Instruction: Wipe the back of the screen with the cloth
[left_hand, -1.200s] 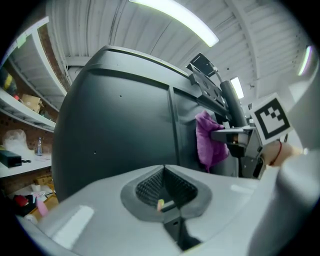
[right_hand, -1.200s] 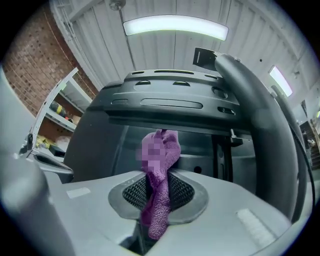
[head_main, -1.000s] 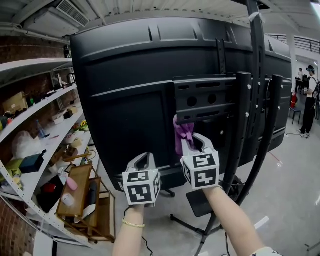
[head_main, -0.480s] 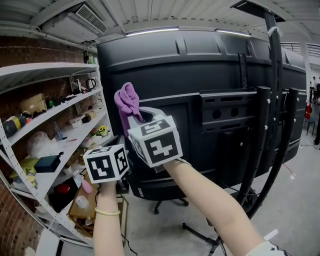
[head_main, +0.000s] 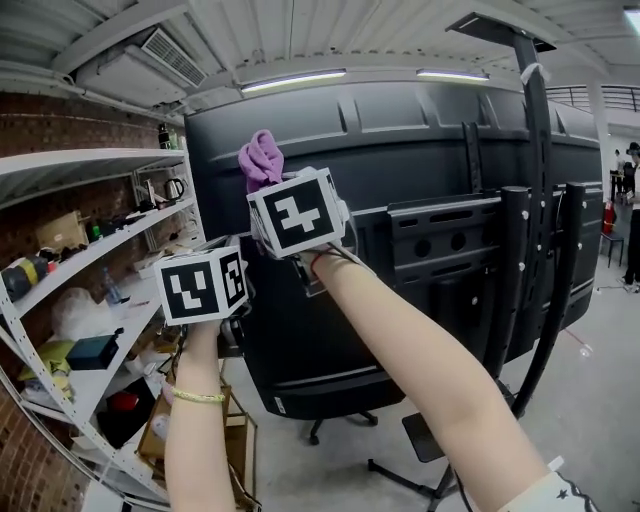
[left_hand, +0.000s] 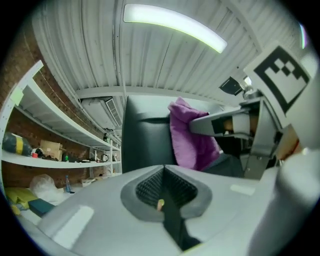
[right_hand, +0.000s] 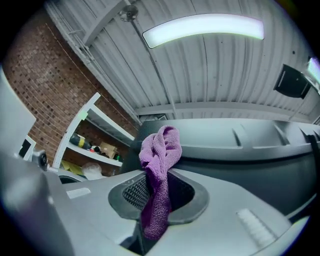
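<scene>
Overhead, the right gripper has its jaws clamped on a purple cloth, holding it at the top left corner of the screen, whose black back faces the camera; whether cloth and panel touch cannot be told. Lower and to the left, the left gripper has its jaws pressed together with nothing between them, near the screen's left edge. Shelves line the brick wall at left
</scene>
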